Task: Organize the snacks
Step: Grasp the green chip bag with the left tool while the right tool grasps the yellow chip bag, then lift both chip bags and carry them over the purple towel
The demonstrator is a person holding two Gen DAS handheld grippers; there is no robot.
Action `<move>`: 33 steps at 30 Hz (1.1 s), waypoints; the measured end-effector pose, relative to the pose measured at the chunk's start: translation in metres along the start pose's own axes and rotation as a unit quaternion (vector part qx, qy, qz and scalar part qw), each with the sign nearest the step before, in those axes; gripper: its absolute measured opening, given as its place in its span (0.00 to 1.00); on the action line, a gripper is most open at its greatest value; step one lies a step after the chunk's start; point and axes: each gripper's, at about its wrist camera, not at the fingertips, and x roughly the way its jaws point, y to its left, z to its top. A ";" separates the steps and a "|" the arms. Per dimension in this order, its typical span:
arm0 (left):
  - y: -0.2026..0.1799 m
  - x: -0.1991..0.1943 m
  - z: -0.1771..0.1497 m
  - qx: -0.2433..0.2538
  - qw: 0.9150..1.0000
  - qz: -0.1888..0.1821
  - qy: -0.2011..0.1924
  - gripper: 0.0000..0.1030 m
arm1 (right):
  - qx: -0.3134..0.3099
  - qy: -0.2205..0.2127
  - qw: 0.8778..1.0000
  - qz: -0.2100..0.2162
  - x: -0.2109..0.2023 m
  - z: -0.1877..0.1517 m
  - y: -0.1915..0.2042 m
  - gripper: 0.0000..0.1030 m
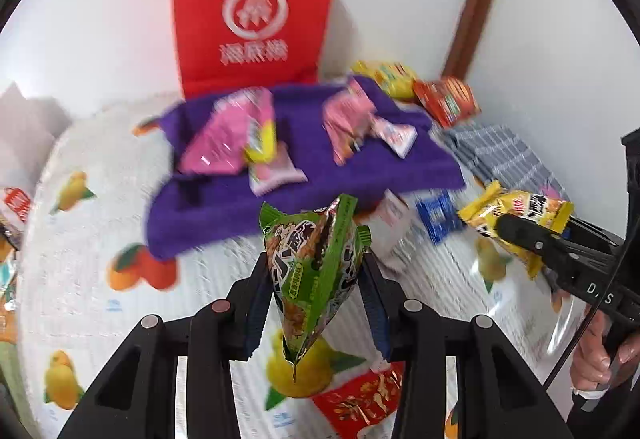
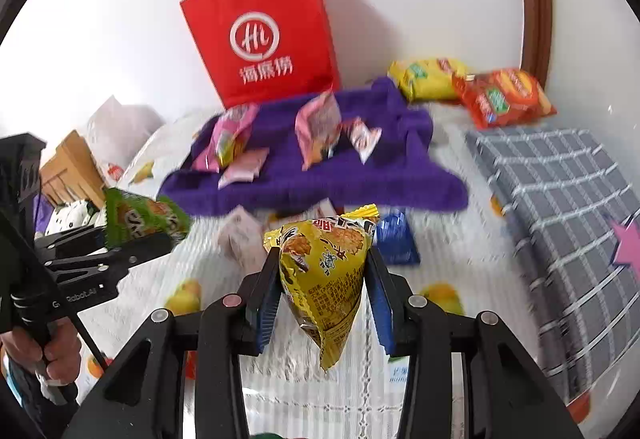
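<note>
My left gripper (image 1: 316,275) is shut on a green snack packet (image 1: 316,259), which hangs above the fruit-print tablecloth (image 1: 80,239). My right gripper (image 2: 324,279) is shut on a yellow snack packet (image 2: 326,271), also lifted off the cloth. Each gripper shows in the other's view: the right one with its yellow packet (image 1: 520,215) at the right, the left one with its green packet (image 2: 144,219) at the left. Several pink packets (image 2: 316,127) lie on a purple towel (image 2: 320,179) behind. A blue packet (image 2: 396,239) and a pale packet (image 2: 244,239) lie near the towel's front edge.
A red paper bag (image 2: 264,39) stands against the wall behind the towel. A yellow pack (image 2: 428,79) and an orange pack (image 2: 504,99) lie at the back right. A grey checked cloth (image 2: 560,199) covers the right side. A red packet (image 1: 360,403) lies below my left gripper.
</note>
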 end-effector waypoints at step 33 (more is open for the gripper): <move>0.032 0.045 0.131 -0.051 0.993 0.084 -0.063 0.39 | 0.035 -0.048 0.998 0.013 0.063 0.162 -0.012 0.39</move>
